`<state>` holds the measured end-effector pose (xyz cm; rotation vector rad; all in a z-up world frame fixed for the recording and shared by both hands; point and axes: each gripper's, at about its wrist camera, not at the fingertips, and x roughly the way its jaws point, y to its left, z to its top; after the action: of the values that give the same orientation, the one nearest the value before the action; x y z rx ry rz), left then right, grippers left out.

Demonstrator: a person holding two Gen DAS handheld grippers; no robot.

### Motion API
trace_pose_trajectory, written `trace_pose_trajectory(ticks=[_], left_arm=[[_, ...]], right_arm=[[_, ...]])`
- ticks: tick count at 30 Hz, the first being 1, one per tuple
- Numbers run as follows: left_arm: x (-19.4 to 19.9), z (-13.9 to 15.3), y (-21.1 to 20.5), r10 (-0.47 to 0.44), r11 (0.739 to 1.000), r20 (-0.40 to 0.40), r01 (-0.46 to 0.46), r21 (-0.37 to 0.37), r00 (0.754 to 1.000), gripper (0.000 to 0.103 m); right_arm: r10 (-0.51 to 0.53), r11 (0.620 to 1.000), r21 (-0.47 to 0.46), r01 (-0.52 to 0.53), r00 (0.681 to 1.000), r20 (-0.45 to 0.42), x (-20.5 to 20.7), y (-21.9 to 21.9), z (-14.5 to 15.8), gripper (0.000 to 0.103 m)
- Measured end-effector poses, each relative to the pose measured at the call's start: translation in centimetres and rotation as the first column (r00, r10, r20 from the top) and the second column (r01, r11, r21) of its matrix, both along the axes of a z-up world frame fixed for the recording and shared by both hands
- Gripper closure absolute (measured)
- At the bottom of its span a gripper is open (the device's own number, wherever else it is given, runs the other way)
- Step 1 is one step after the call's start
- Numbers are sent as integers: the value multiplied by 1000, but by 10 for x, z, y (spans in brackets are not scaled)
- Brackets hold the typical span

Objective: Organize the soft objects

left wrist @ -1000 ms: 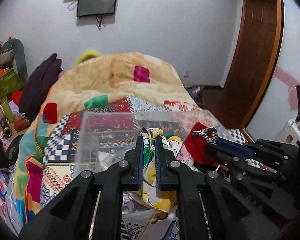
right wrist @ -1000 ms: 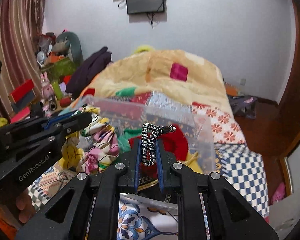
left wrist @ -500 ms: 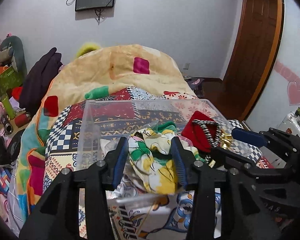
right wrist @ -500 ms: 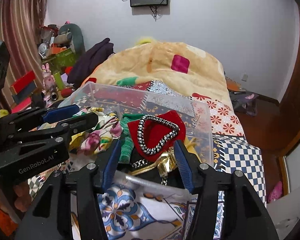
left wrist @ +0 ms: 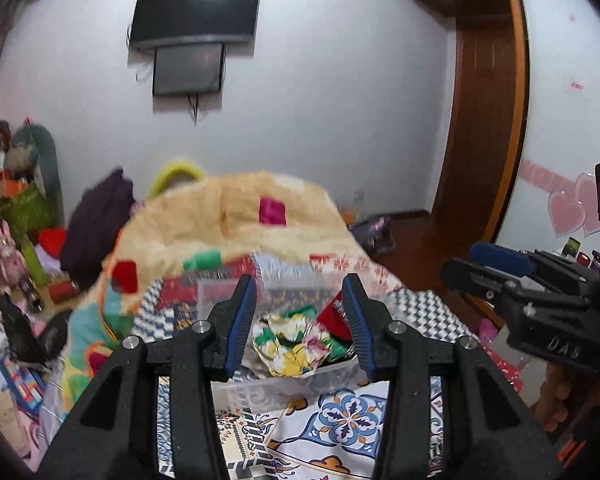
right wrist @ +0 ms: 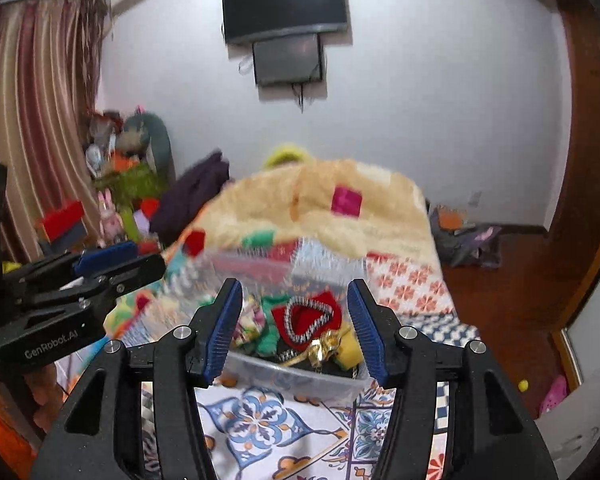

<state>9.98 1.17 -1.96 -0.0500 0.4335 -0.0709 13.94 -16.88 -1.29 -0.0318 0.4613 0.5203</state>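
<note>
A clear plastic bin sits on the patterned bed cover. In it lie a floral cloth, a green cloth and a red pouch with black-and-white cord trim, with a gold item beside it. My left gripper is open and empty, drawn back above the bin's near side. My right gripper is open and empty, likewise back from the bin. Each gripper shows at the edge of the other's view.
A quilt is heaped behind the bin. Toys and boxes crowd the left side. A dark garment lies at the quilt's left. A wooden door and floor are at the right. A TV hangs on the wall.
Both grippers opened, letting the floral cloth and the red pouch drop into the bin, then pulled back and up away from it.
</note>
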Motion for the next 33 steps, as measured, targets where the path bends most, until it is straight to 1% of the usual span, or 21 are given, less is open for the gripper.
trace_pose_trajectory(ticks=[1,2,3,4,6,8,10,12,13,14,18,23,33], left_arm=[[-8,7,-2,2,1000,21,-2,3,1000,52],[-13,12,-3,6,1000,39,-6,5,999,46],[-19,17,-4,10,1000,56,-11,7,998,40],[-25,22,-6,16,1000,75,-17,12,997,37],[-37,31,-9,23,1000,111,-25,17,994,29],[-48,40,-12,24,999,141,-28,26,990,22],[-57,48,-16,31,998,174,-39,43,984,16],[-65,53,-19,32,998,197,-43,49,980,7],[-69,57,-20,33,998,209,-44,51,977,7],[-73,59,-21,31,998,216,-44,53,976,6],[-81,65,-22,25,998,236,-37,44,971,2],[-84,66,-24,21,999,251,-30,33,968,1],[-84,66,-24,25,999,249,-35,35,968,1]], right_arm=[[-2,1000,9,2,1000,15,-5,-2,5,46],[-6,1000,21,6,999,41,-12,-6,13,39],[-9,1000,26,8,998,58,-17,-7,17,37],[-12,999,31,10,997,78,-23,-9,22,32],[-18,999,37,14,993,119,-34,-11,32,27],[-25,999,44,18,988,152,-43,-13,39,17],[-32,998,56,22,984,176,-50,-15,47,13],[-34,997,71,21,982,188,-54,-16,52,7],[-37,997,78,22,981,193,-54,-16,53,2],[-42,996,85,25,979,201,-57,-17,54,0],[-57,996,83,39,972,228,-61,-17,57,0],[-67,995,92,46,968,240,-66,-21,56,0],[-80,993,105,55,966,246,-72,-29,55,0]])
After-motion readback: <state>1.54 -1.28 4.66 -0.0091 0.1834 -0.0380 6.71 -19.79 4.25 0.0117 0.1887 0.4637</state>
